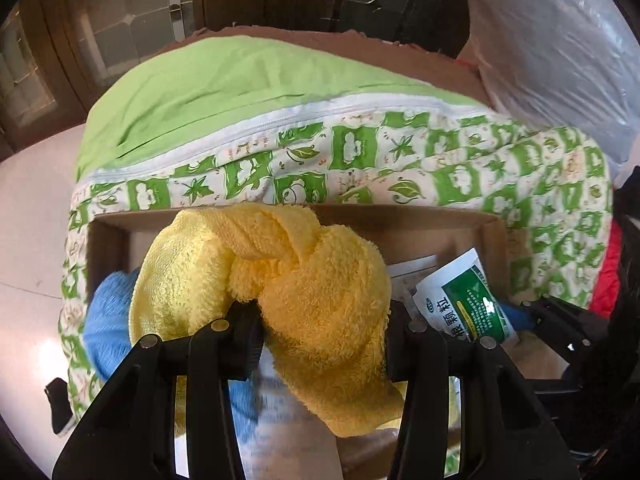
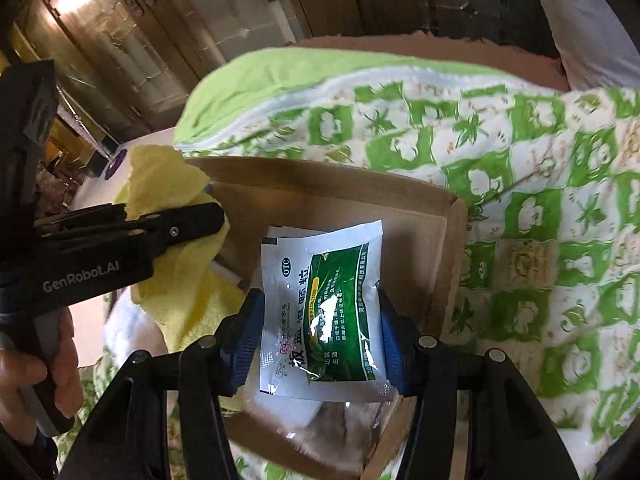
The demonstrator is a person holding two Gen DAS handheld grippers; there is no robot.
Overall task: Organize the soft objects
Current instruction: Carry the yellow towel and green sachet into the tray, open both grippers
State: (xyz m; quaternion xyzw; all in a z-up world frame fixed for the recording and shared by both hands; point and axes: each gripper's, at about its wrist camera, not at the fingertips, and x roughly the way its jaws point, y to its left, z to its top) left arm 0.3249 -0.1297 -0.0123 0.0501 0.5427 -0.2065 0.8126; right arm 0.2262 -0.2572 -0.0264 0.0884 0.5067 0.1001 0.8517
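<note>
A knotted yellow towel (image 1: 288,292) fills the gap between my left gripper's (image 1: 320,336) black fingers, which are shut on it above an open cardboard box (image 1: 400,216). The towel (image 2: 188,280) and left gripper (image 2: 132,228) also show in the right wrist view. My right gripper (image 2: 316,328), with blue pads, is shut on a green-and-white medicine sachet (image 2: 324,312) over the same box (image 2: 440,248). The sachet (image 1: 464,300) shows in the left wrist view too. A blue cloth (image 1: 108,320) lies at the box's left side.
The box sits on a green-and-white patterned quilt (image 1: 480,184), with a plain green pillow (image 1: 224,92) behind. A clear plastic bag (image 1: 552,48) is at the far right. White floor (image 1: 32,216) lies to the left. Papers and white packets lie inside the box (image 2: 288,400).
</note>
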